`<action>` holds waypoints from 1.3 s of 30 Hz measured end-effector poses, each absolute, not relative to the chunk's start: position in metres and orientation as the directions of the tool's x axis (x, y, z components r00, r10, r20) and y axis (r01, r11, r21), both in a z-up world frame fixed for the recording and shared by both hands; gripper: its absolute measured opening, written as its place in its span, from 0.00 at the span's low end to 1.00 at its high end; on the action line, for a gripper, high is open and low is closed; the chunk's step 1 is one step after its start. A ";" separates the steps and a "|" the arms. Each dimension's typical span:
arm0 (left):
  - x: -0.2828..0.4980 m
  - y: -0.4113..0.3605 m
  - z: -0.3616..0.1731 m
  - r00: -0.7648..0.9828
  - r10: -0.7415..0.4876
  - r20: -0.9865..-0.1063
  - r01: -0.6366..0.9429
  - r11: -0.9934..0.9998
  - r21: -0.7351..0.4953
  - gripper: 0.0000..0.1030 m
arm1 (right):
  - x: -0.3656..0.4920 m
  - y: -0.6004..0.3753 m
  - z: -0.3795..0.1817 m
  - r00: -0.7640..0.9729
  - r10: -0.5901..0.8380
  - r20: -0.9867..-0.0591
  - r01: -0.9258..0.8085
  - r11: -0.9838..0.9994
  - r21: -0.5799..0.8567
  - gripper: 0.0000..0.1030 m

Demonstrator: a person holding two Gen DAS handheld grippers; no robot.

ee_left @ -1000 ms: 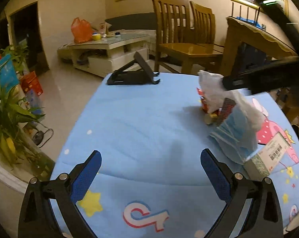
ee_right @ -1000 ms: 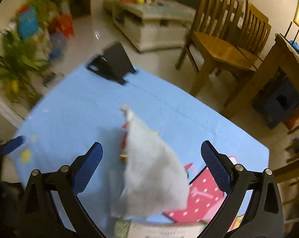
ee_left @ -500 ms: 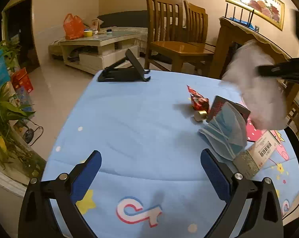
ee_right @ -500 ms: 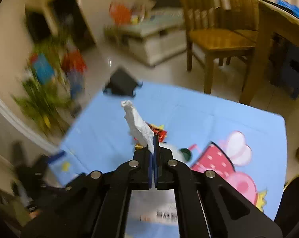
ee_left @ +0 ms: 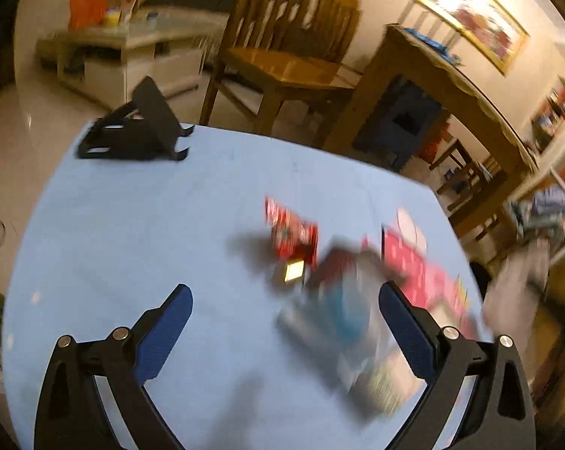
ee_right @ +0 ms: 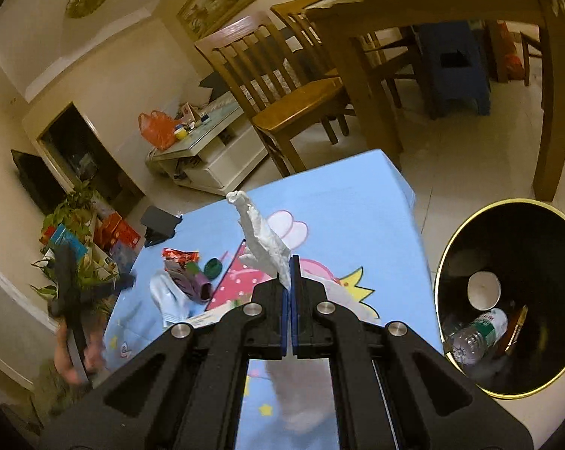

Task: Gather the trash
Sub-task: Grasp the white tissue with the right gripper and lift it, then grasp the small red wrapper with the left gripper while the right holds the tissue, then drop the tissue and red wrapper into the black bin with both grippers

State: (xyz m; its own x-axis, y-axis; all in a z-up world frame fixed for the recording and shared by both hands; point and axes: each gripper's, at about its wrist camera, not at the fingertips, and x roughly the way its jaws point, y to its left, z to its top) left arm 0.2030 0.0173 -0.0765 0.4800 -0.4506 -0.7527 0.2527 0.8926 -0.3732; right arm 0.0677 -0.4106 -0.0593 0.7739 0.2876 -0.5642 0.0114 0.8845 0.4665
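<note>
- The right gripper (ee_right: 290,273) has its fingers pressed together on a crumpled white tissue (ee_right: 262,238), which sticks up from the fingertips at the centre of the right wrist frame
- At the lower right of that frame stands a black trash bin (ee_right: 470,232) with a gold rim — inside it lie a clear plastic bottle (ee_right: 477,332) and a white cup (ee_right: 484,289)
- The left gripper (ee_left: 285,332) hangs over the blue worktop (ee_left: 132,225) with its fingers wide apart and nothing between them
- Just ahead of the left gripper, right of centre in the blurred left wrist frame, sits a small pile of litter: a red wrapper (ee_left: 292,230), a blue face mask (ee_left: 338,305) and a printed card (ee_left: 383,382) — the mask lies between the blue finger pads
- A black phone stand (ee_left: 136,131) sits on the worktop at the upper left of the left wrist frame, well apart from the pile
- A green lid (ee_right: 212,268) lies beside the wrapper in the right wrist frame
</note>
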 end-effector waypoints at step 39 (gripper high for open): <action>0.213 -0.100 -0.021 0.389 -0.449 -0.804 0.311 0.886 -0.344 0.06 | 0.043 -0.497 -0.061 0.825 0.055 -0.563 0.213 0.892 0.399 0.02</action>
